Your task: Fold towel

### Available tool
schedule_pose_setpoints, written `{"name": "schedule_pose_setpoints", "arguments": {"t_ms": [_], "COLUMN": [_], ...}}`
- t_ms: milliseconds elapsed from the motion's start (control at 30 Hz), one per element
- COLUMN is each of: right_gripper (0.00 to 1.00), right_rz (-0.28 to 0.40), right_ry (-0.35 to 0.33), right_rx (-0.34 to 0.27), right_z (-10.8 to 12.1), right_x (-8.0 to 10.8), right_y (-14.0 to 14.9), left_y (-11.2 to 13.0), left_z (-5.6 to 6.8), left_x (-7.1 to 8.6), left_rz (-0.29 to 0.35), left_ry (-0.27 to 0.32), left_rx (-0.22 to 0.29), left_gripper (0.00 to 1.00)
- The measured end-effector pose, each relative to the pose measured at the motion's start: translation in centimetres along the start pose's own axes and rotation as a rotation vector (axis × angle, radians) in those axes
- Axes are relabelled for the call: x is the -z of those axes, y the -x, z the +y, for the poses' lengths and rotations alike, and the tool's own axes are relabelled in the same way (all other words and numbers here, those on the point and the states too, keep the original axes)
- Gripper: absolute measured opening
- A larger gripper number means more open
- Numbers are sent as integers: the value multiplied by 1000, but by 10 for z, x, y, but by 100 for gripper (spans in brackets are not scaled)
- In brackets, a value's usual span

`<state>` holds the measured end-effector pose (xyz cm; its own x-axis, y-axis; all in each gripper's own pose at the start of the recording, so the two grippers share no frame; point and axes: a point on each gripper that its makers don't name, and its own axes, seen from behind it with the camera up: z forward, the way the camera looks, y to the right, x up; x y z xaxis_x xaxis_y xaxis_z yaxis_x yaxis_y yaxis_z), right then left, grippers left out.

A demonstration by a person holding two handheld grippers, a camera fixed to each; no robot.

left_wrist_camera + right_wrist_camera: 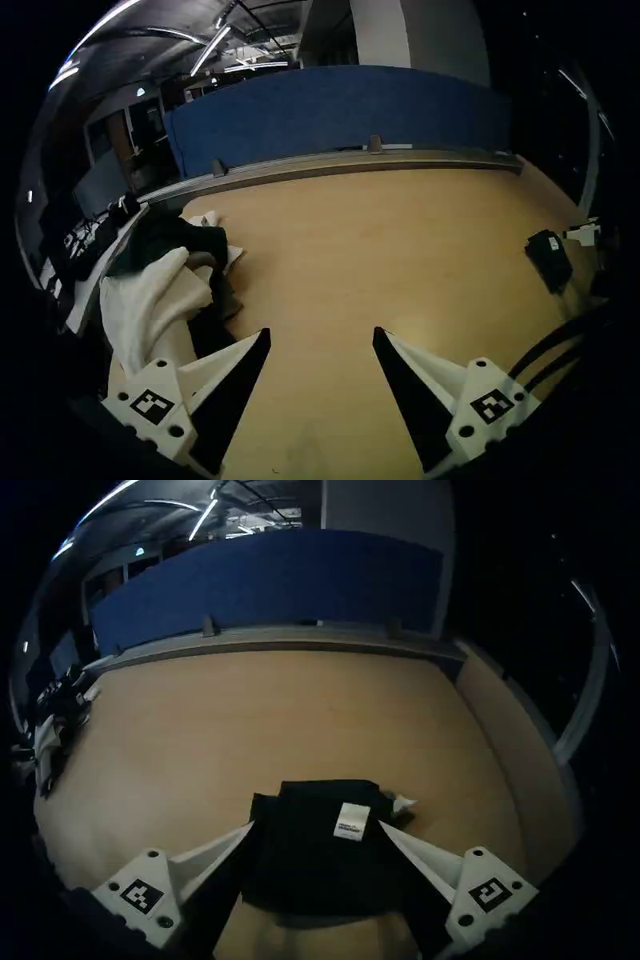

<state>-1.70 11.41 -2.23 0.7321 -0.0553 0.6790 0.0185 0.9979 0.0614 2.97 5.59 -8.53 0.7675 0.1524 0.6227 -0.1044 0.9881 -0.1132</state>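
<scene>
Black folded towel [320,848], white-labelled, is lying on the light wooden table [264,720] between the spread, empty fingers of the right gripper [316,826]. The left gripper [321,330] is hovering open, a heap of white and dark cloths [160,296] to its left. Folding is apparently ending; the next move is calling for lifting clear.

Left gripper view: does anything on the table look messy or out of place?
Yes: cream and dark cloths lie crumpled in a heap at the left edge of the table. The black towel in the right gripper view lies flat and folded, tag up.
</scene>
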Motion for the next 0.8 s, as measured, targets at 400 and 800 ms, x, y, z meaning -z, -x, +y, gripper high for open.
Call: {"name": "schedule_pose_setpoints", "arguments": {"t_ms": [400,800], "right_gripper": [100,100], "right_rz": [24,261], "right_ry": [18,55], "right_rx": [-5,-12], "right_z": [-3,-11], "right_x": [12,33], "right_y": [-3,-44], "left_y": [-2,-12], "left_z": [-1,-6], "left_x": [2,0], "left_rz": [14,64], "left_ry": [6,14], "left_rx": [1,25], "left_gripper": [95,95]}}
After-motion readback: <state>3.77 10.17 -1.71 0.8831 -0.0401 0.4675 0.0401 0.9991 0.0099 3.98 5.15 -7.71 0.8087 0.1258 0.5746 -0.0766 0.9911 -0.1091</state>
